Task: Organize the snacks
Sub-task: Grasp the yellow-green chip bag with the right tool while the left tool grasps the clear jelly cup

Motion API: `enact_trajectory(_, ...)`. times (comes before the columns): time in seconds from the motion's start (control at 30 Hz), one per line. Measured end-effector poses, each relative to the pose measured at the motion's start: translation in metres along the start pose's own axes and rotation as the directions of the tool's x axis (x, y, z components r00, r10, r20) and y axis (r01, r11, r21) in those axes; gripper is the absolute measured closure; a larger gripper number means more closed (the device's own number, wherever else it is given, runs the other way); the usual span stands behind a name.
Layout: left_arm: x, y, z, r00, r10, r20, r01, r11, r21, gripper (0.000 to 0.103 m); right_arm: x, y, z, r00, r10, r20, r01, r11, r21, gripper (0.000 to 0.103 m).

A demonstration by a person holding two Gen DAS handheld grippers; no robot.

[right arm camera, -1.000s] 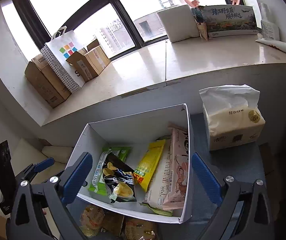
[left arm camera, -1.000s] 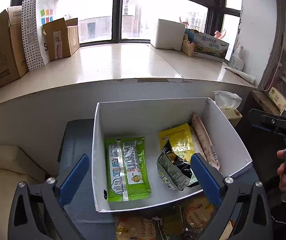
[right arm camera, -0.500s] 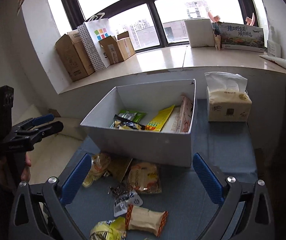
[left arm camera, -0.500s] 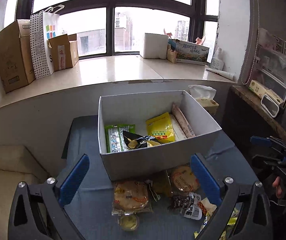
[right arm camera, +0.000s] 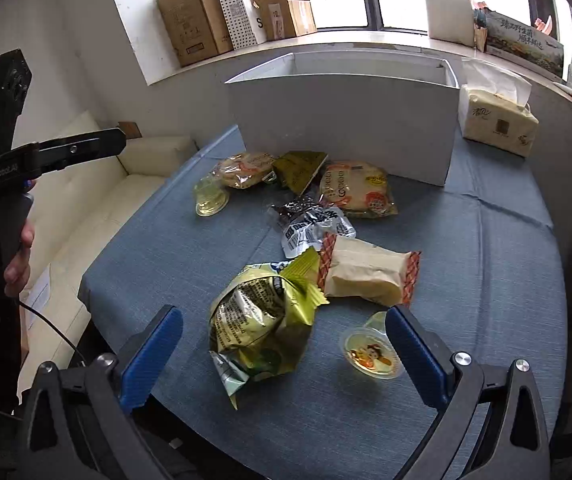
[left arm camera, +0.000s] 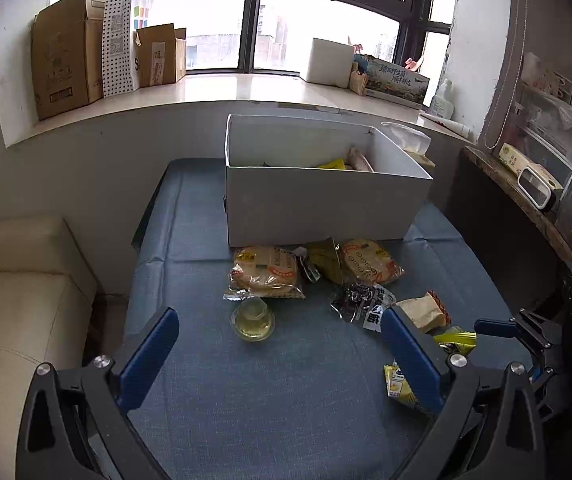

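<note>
I have both tools hanging above the blue-clothed table (left arm camera: 286,400), each with its jaws spread wide and nothing between them. Going left to right in the left wrist view: the left gripper (left arm camera: 280,356) points at the clear jelly cup (left arm camera: 253,317), which sits just near of the round cake packet (left arm camera: 265,272). Right of that lie the dark foil packet (left arm camera: 362,302) and a second round packet (left arm camera: 368,266), both near the white box (left arm camera: 326,204) where some snacks already rest.

In the right wrist view, the right gripper (right arm camera: 284,354) frames the crinkled green chip bag (right arm camera: 262,320), with the small lidded jelly cup (right arm camera: 371,354) just beside its right finger and the tan wrapped cake (right arm camera: 366,272) farther off.

I judge the chip bag the next pick. I would pinch a crimped edge lightly, since a squeeze across its puffed middle could crush the chips or let it slip.
</note>
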State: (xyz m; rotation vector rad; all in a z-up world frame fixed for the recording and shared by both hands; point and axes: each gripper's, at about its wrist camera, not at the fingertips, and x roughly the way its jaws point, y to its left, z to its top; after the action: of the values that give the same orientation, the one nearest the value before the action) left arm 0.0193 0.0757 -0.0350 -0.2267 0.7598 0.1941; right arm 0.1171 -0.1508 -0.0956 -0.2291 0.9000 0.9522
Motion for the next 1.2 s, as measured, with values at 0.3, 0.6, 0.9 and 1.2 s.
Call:
enact_trajectory(0.3, 0.008, 0.016, -0.010, 1.000, -0.007, -0.030, 0.006, 0.999, -0.052, 0.000, 0.040, 0.013, 0.006, 0.995, -0.057, -0.087, 0.050, 0.995, -0.080, 0.000)
enact_trajectory(0.6, 0.030, 0.022, -0.018, 0.996, 0.006, -0.087, -0.011, 0.998, -0.058, 0.000, 0.047, 0.017, 0.005, 0.994, -0.003, -0.112, -0.008, 0.995, -0.095, 0.038)
enact_trajectory(0.9, 0.097, 0.017, -0.009, 0.985, 0.029, -0.169, -0.035, 0.999, -0.030, 0.000, 0.002, 0.001, 0.017, 1.000, 0.018, 0.001, -0.018, 1.000, 0.007, 0.039)
enact_trajectory(1.2, 0.139, 0.028, -0.015, 0.975, 0.040, -0.217, -0.054, 0.997, -0.059, 0.042, -0.017, -0.025, 0.015, 0.999, -0.016, 0.034, 0.012, 0.994, 0.112, 0.039)
